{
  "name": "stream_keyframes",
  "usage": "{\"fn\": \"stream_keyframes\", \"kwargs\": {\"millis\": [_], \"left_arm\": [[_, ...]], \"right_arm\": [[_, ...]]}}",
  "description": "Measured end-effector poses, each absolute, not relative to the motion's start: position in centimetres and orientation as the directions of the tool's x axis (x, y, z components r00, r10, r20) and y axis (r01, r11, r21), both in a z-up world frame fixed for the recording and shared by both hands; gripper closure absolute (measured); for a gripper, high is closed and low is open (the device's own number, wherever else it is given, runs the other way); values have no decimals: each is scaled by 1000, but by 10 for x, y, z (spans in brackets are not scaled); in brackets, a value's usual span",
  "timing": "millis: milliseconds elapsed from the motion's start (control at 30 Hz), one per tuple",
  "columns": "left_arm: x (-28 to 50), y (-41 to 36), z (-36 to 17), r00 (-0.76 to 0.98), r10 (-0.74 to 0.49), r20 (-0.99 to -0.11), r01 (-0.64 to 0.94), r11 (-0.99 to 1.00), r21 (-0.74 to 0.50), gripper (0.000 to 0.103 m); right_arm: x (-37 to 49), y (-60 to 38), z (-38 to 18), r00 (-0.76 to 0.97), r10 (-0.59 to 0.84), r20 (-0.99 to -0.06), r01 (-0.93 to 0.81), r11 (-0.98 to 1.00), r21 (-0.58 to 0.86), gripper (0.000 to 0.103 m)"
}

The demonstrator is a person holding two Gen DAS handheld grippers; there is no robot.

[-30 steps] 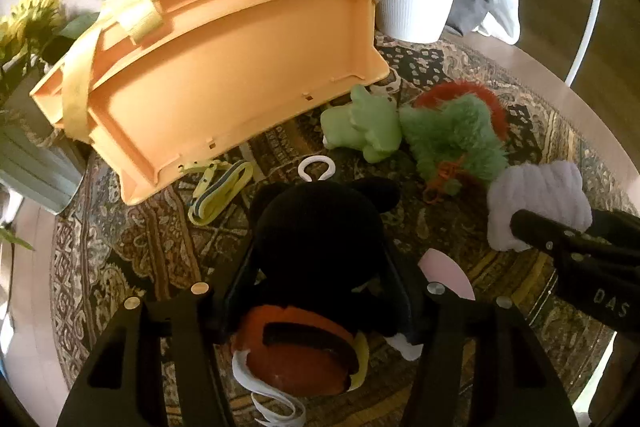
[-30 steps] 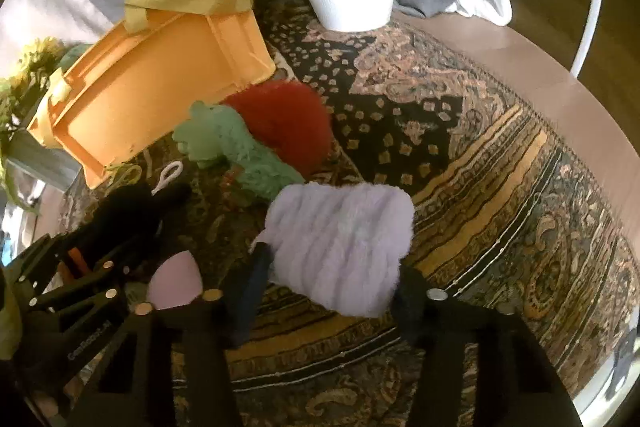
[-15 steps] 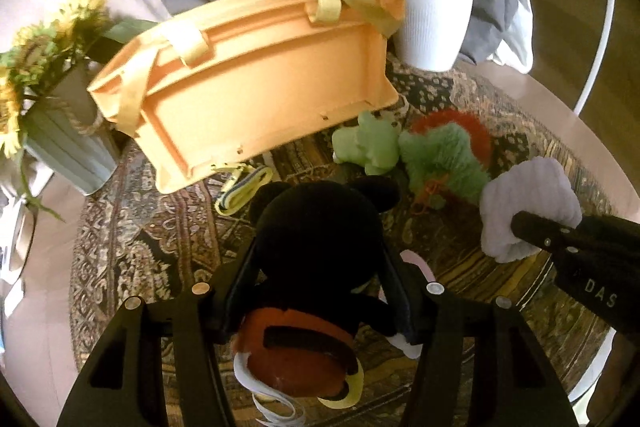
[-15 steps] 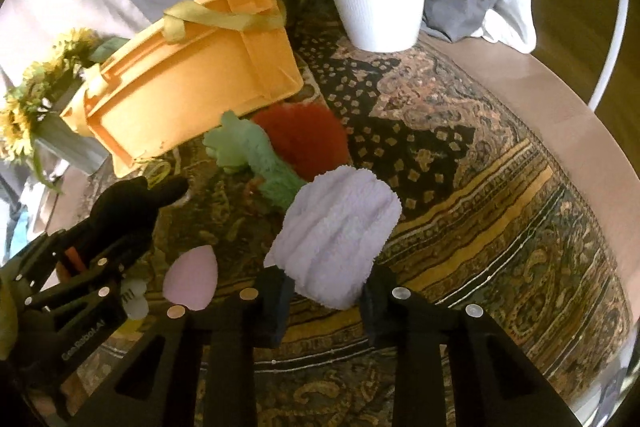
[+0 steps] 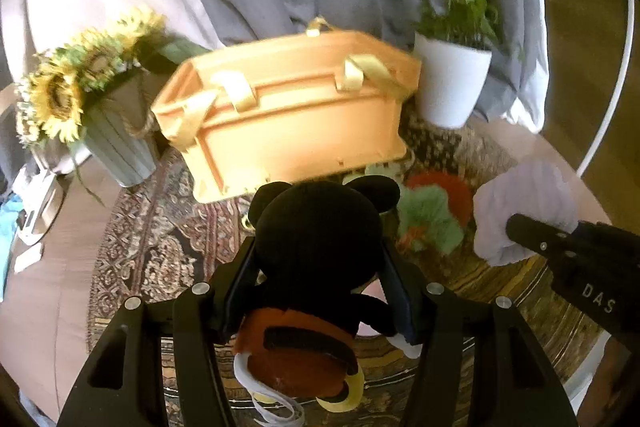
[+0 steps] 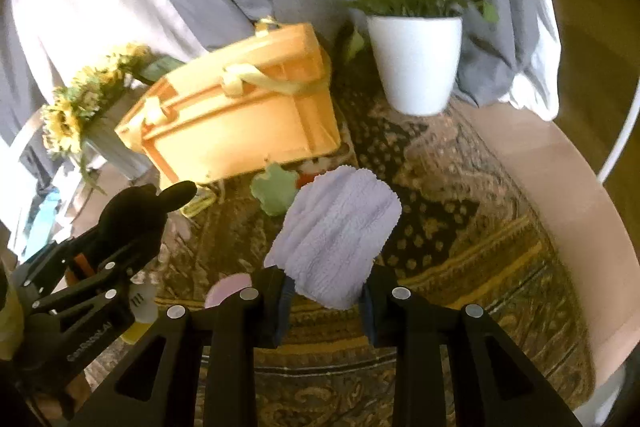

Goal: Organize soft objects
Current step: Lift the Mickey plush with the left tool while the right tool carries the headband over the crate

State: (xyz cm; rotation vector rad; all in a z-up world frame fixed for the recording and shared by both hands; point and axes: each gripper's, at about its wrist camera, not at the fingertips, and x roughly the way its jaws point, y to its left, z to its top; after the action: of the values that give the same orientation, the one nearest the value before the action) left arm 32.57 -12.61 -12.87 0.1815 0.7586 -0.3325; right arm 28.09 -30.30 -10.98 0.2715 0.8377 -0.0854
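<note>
With the left hand-held gripper (image 5: 320, 287) clamped on a black mouse plush toy (image 5: 316, 251) and the right hand-held gripper (image 6: 324, 301) squeezing a fluffy lilac plush (image 6: 340, 231), both held above the patterned desk (image 6: 460, 247), the green and red plush toy (image 5: 432, 215) lay beside the orange plastic basket (image 5: 288, 123), nothing visibly stowed.

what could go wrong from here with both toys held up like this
1. The orange bin looks tipped, its opening not clearly facing the grippers, so a drop may bounce off its wall.
2. The right gripper pinches only the lower edge of the fluffy lavender toy; it could slip out.
3. The black mouse plush in the left gripper blocks that camera's view of the green plush beyond it.
</note>
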Motion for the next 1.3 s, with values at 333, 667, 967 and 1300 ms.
{"fn": "stream_keyframes", "kwargs": {"millis": [333,667,967,1300], "left_arm": [[313,-122,-88,758,-203,-620,277,961,24,45],[310,-119,-54,823,-176,-541,226,974,27,45],[314,-115,-24,873,-162,-460,200,979,35,45],[331,-108,2,905,-166,-392,200,978,49,45]], "right_arm": [[283,-299,-70,747,72,-660,68,981,183,74],[291,-298,-36,810,100,-578,3,985,174,74],[307,-296,-8,858,117,-500,-33,984,173,74],[328,-289,18,898,123,-422,-59,985,162,74]]}}
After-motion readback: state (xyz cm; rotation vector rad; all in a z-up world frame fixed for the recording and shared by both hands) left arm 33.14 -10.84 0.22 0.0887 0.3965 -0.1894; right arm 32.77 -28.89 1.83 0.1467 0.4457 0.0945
